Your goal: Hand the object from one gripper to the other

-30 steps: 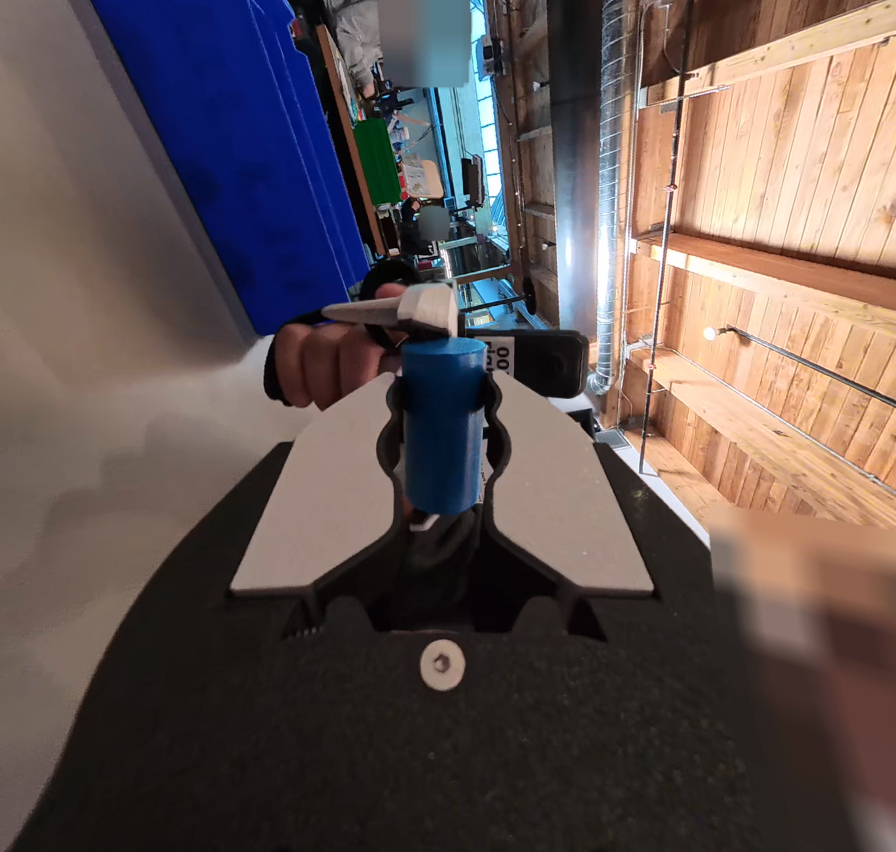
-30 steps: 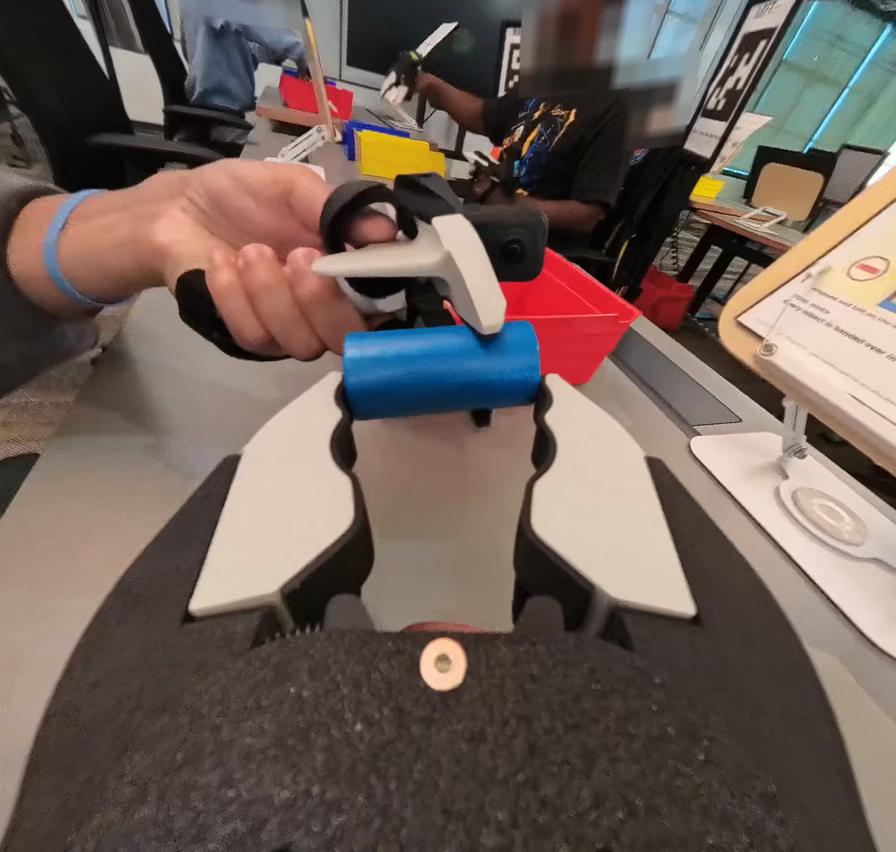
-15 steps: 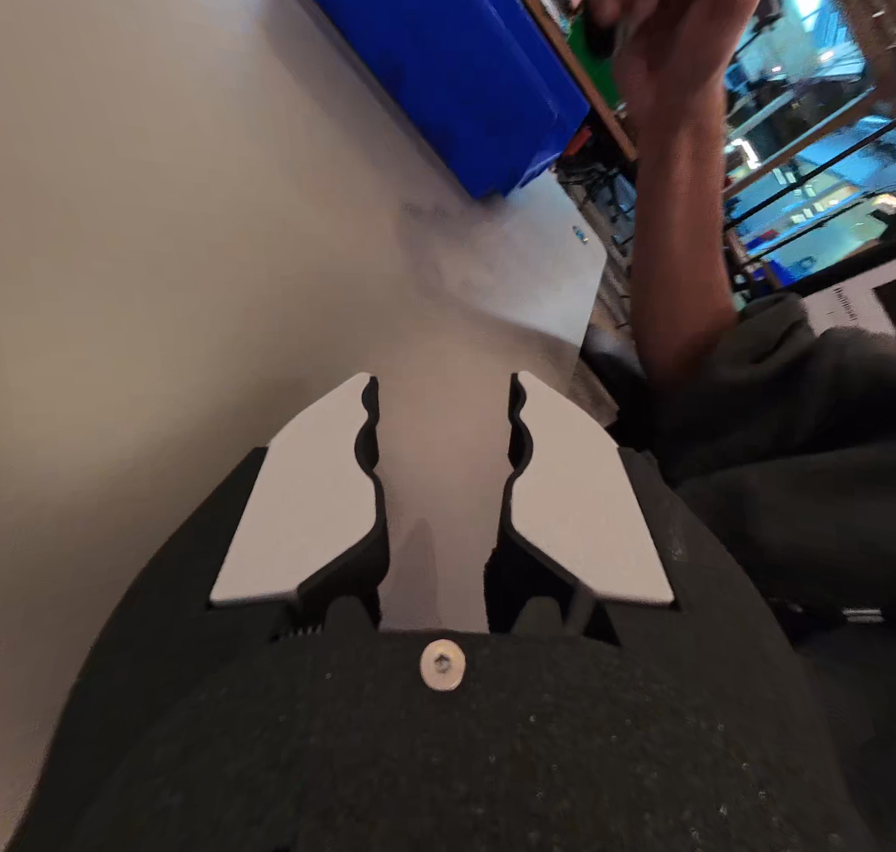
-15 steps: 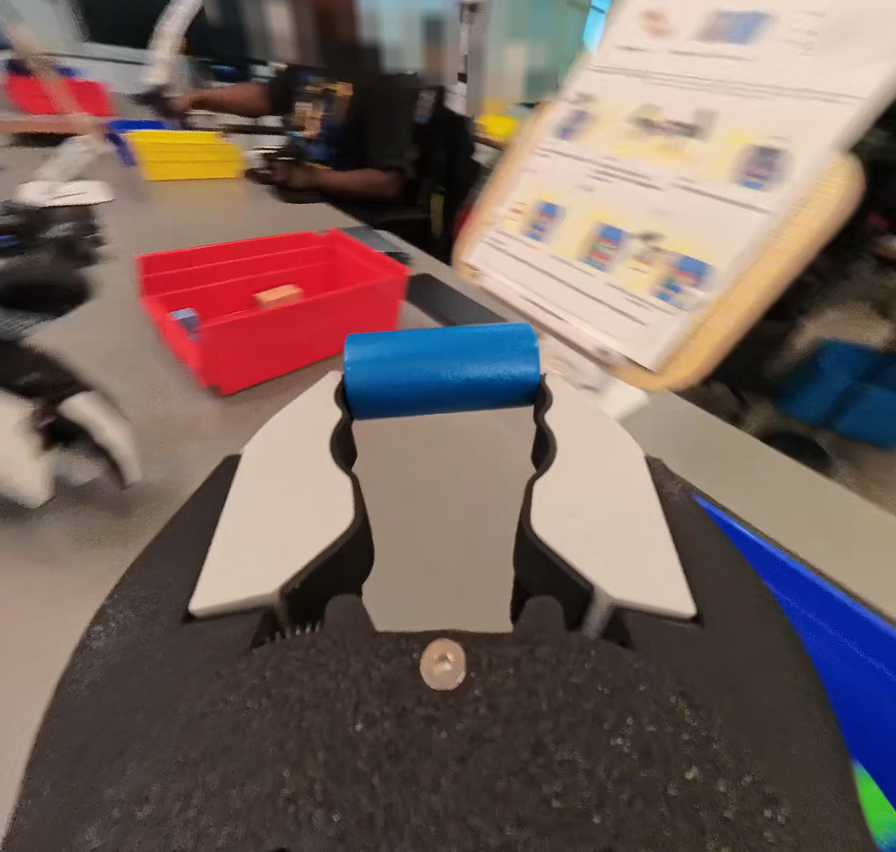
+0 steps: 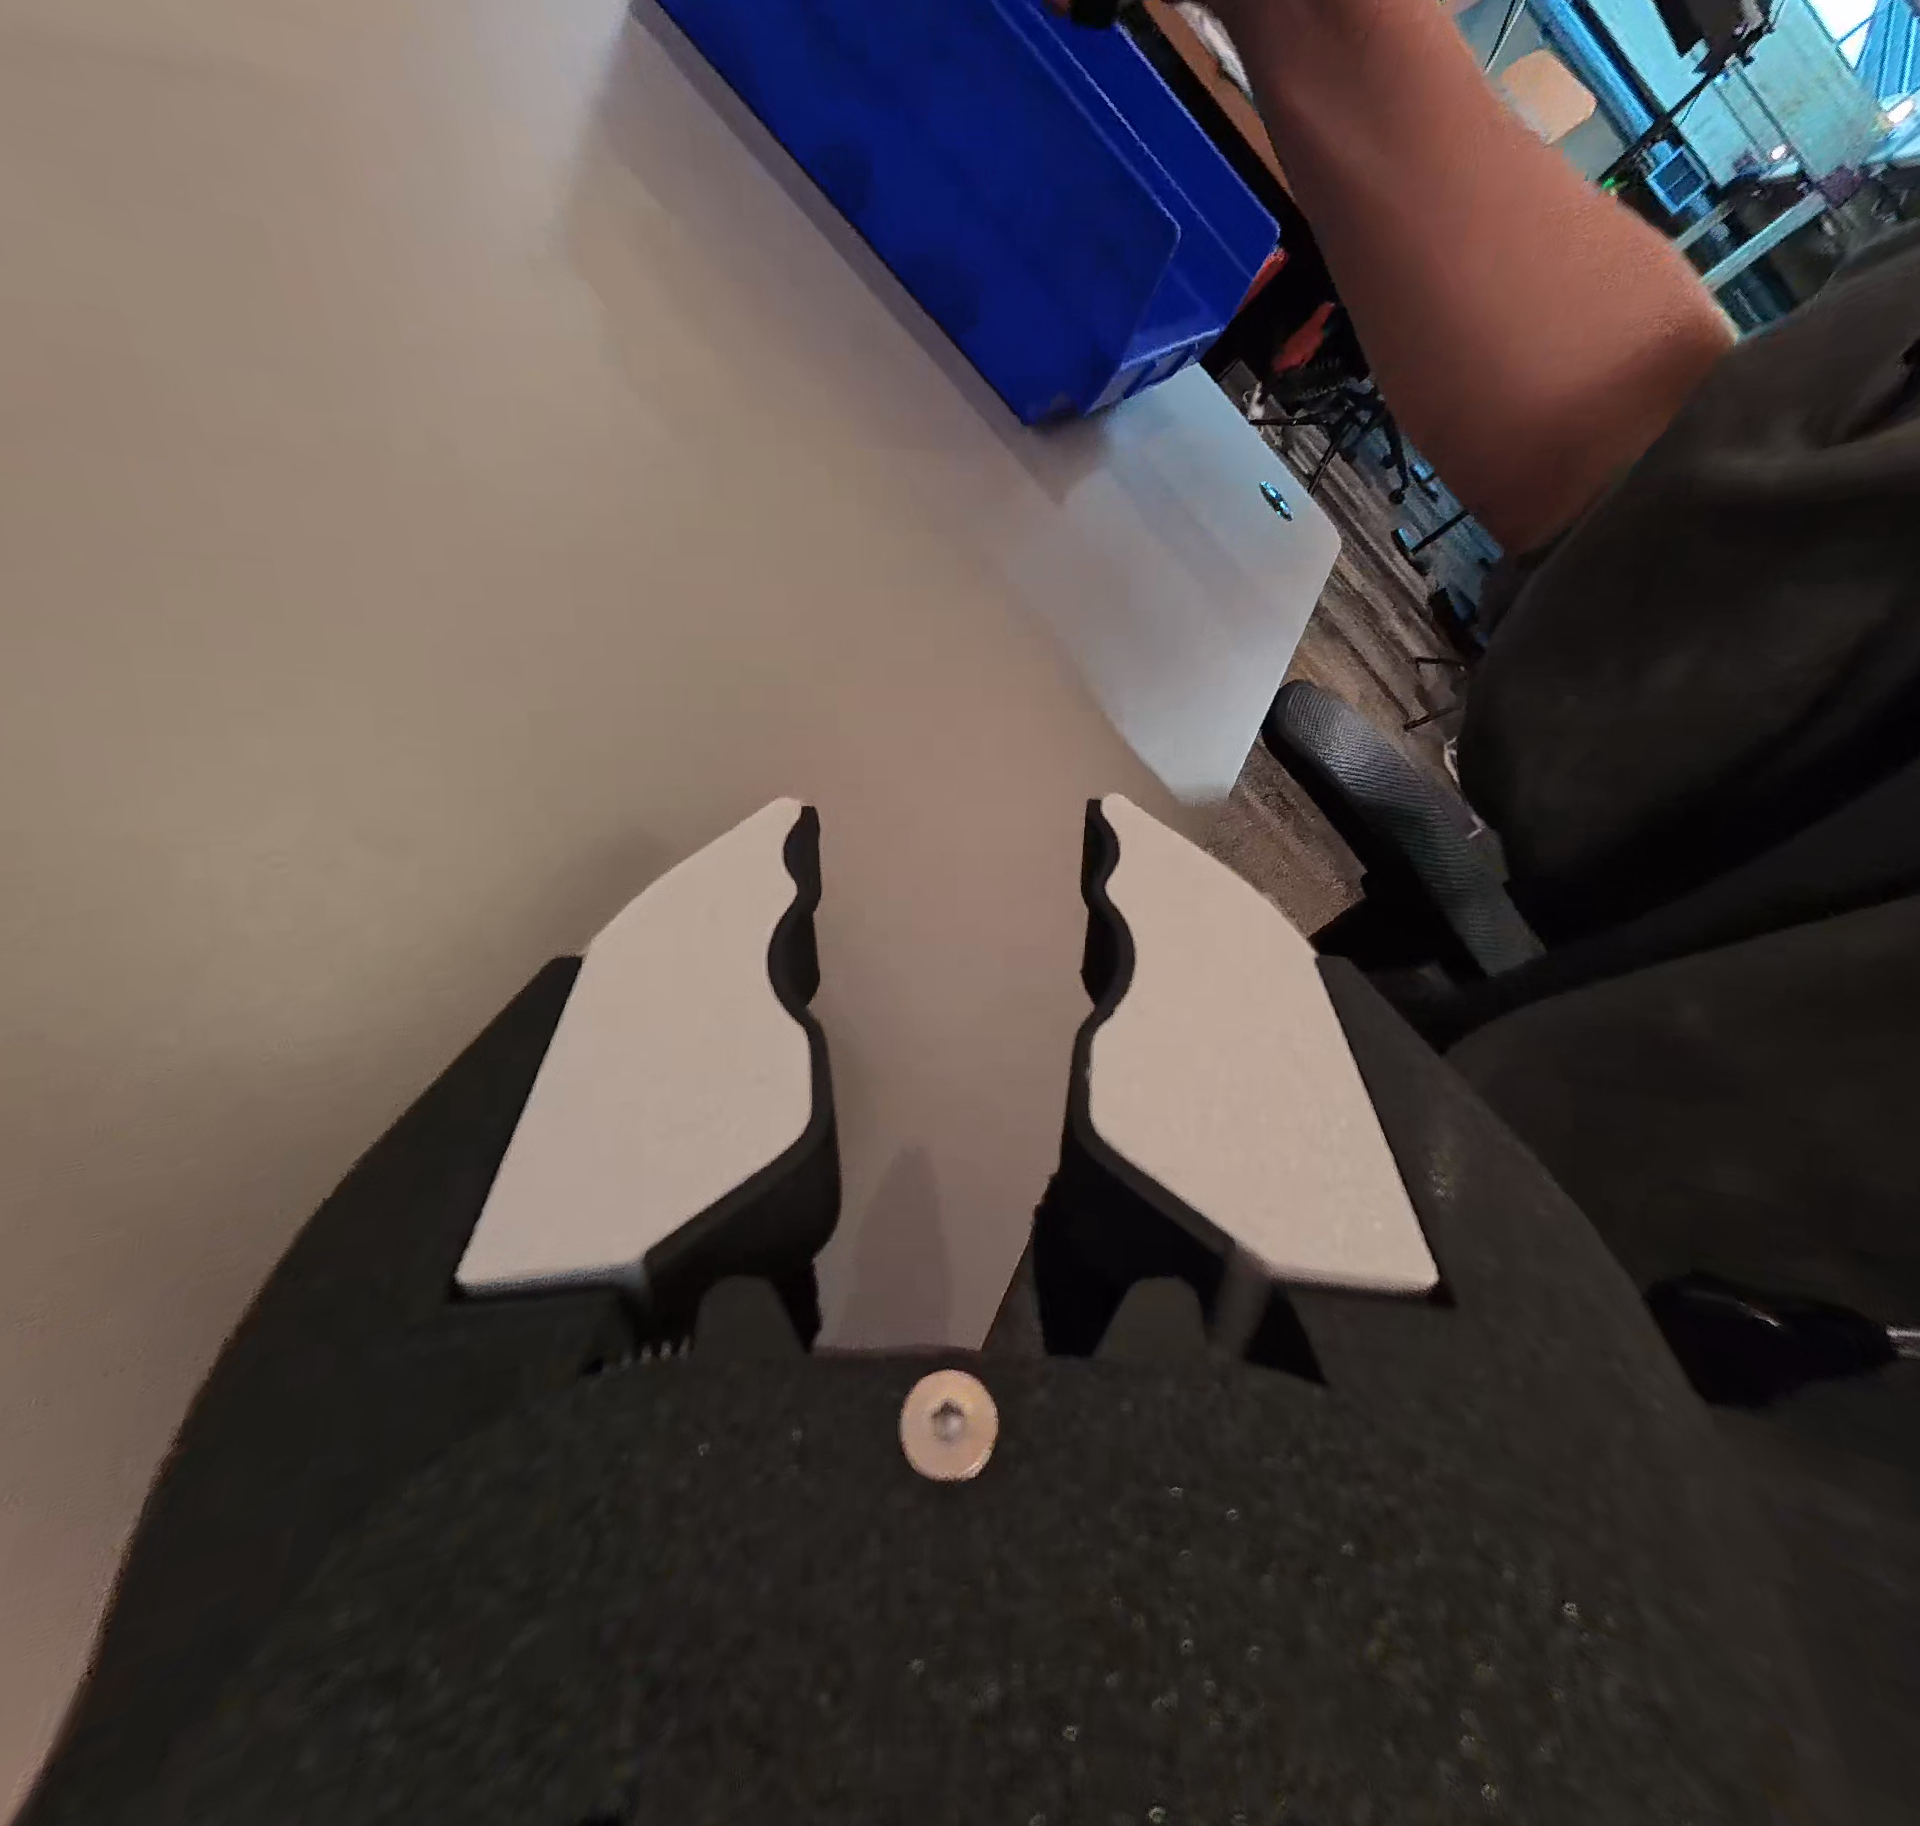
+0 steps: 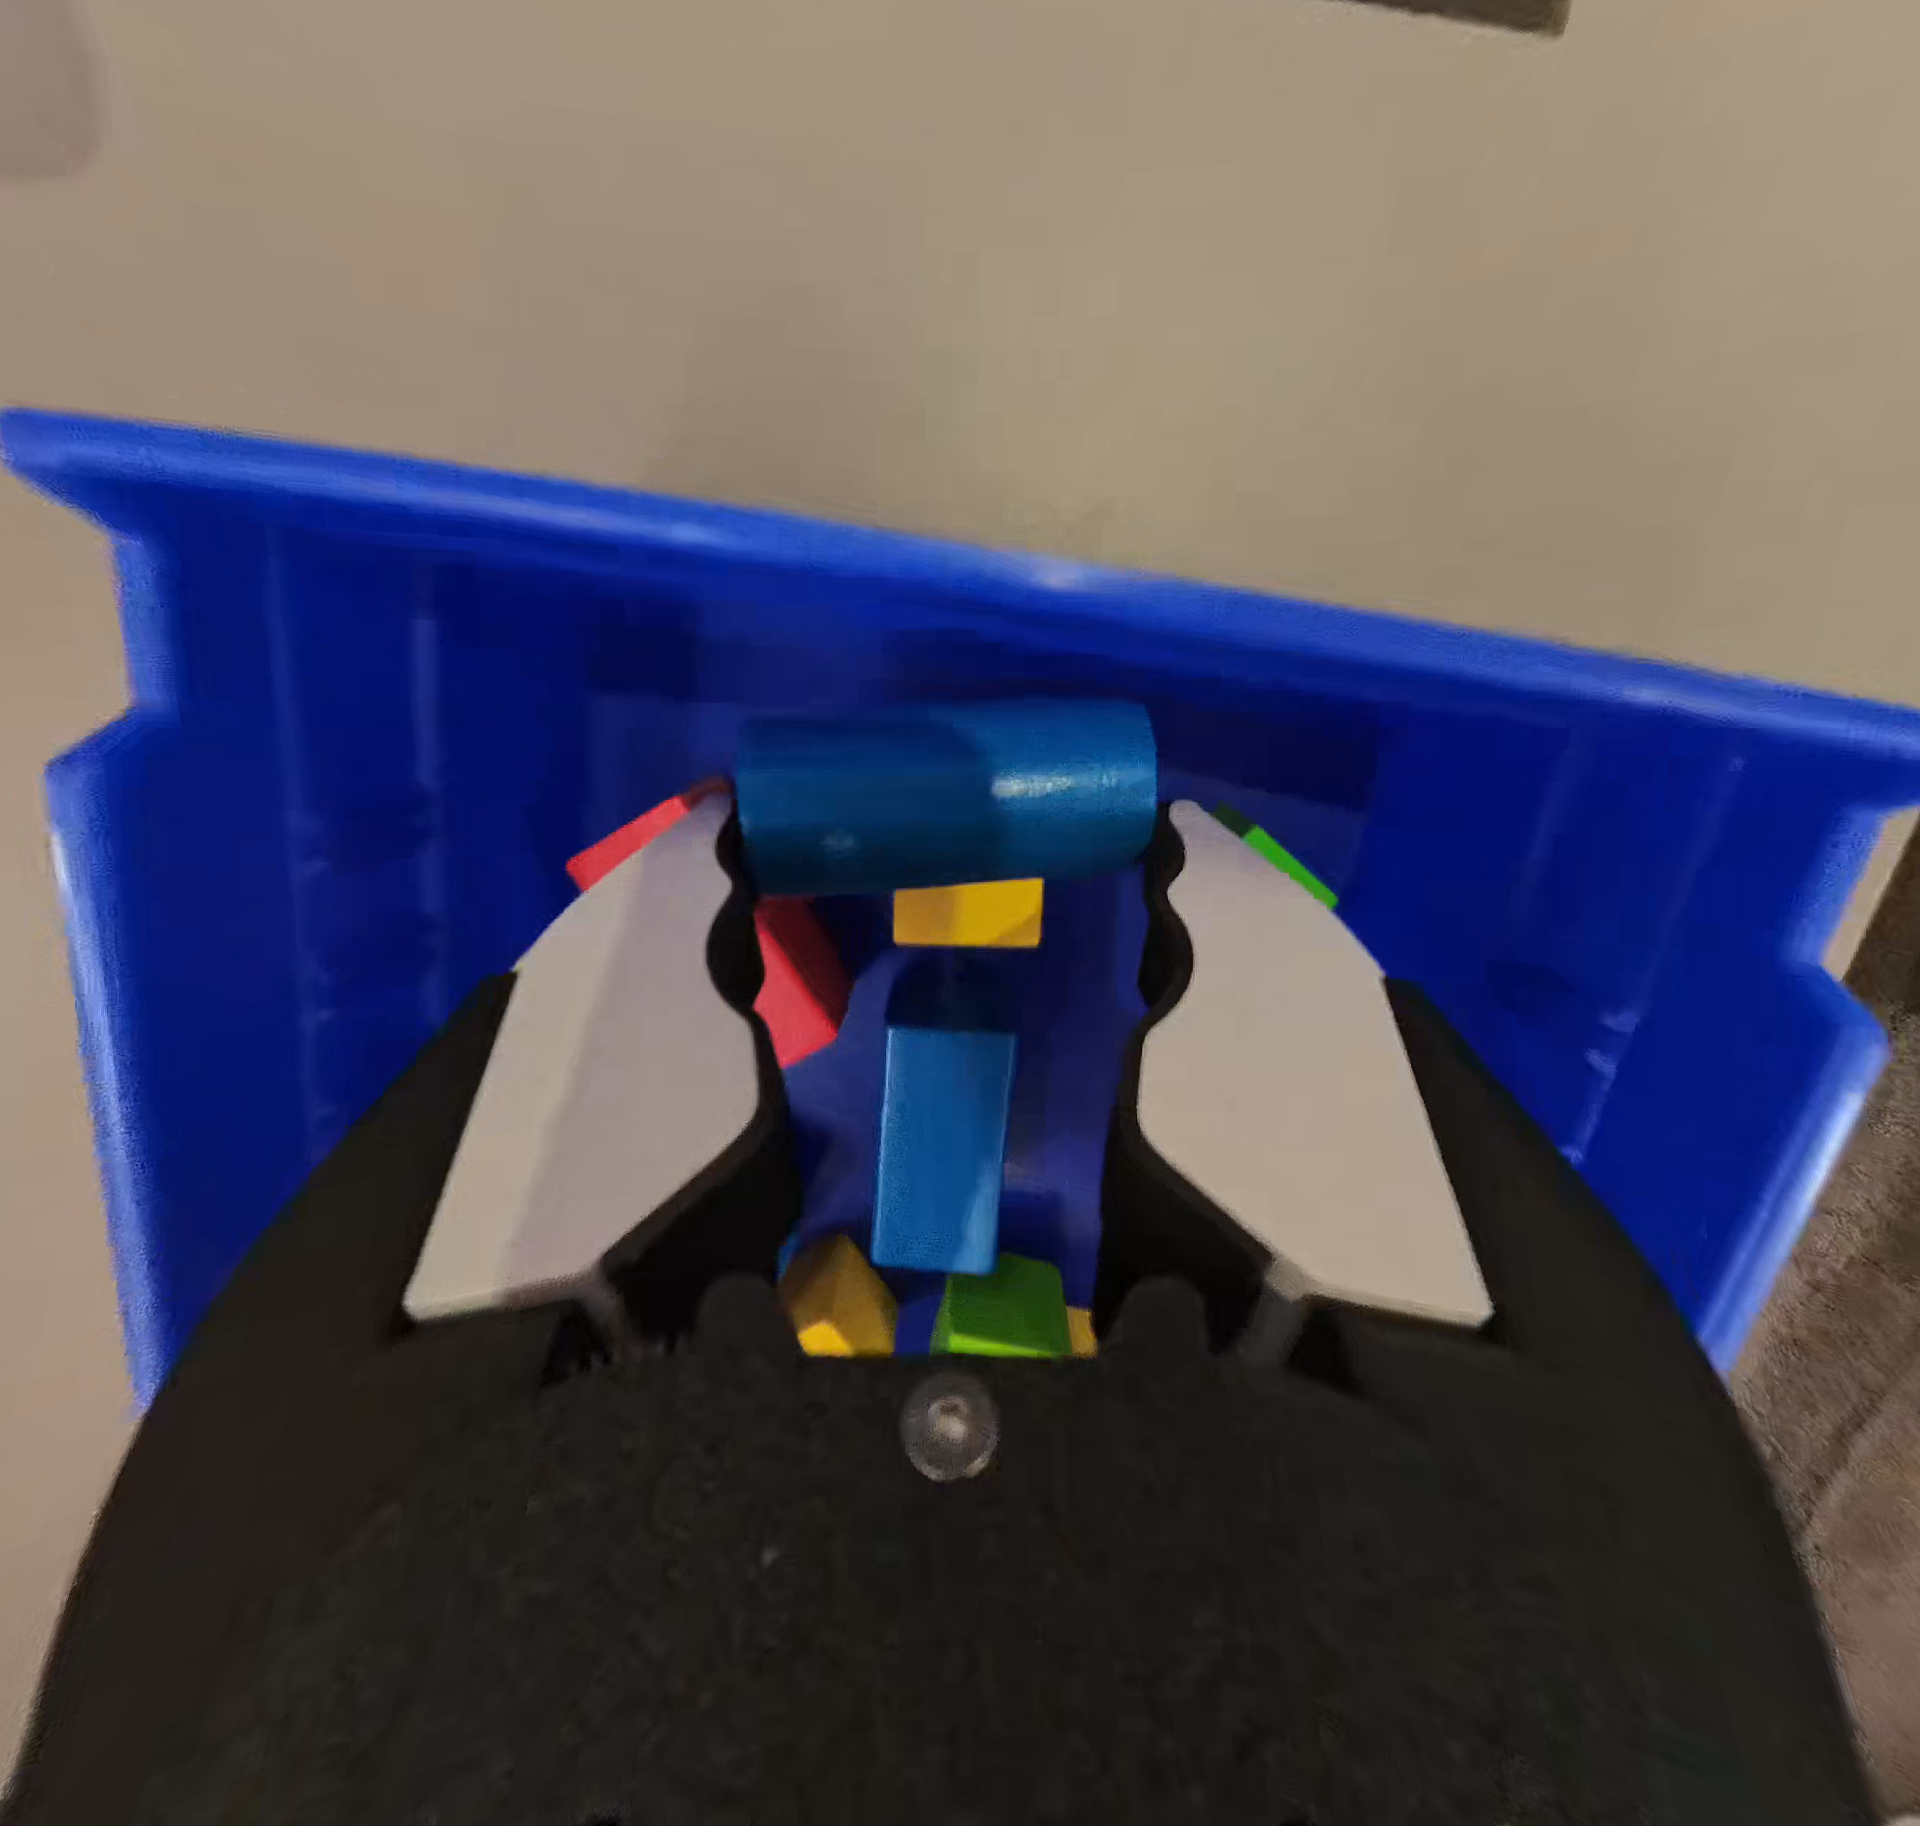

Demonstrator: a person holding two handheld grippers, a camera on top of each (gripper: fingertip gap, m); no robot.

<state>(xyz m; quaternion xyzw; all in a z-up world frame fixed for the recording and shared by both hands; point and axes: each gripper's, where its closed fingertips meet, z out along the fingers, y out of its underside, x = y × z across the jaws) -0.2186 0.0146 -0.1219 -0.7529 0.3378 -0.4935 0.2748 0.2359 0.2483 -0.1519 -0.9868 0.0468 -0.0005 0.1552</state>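
Observation:
A blue cylinder (image 6: 945, 805) lies crosswise between the tips of my right gripper (image 6: 948, 820), which is shut on it by its two ends. The right gripper points down and holds the cylinder over the inside of a blue bin (image 6: 1558, 841). My left gripper (image 5: 948, 826) is open and empty, low over the beige table (image 5: 364, 529). The blue bin shows in the left wrist view (image 5: 966, 166) at the far side of the table. The person's bare forearm (image 5: 1455, 249) reaches over that bin, and the right gripper itself is cut off at the top edge of that view.
Inside the bin lie several coloured blocks: a blue bar (image 6: 940, 1142), a yellow block (image 6: 966, 912), a red block (image 6: 795, 976), a green block (image 6: 1003, 1309). The table's edge and floor (image 5: 1351, 633) lie to the right, with a chair (image 5: 1403, 841) and the person's dark clothing (image 5: 1714, 685).
One second ago both grippers held the cylinder. My left gripper has let go and drawn back low over the table. My right gripper has swung the cylinder over the blue bin and tipped downward.

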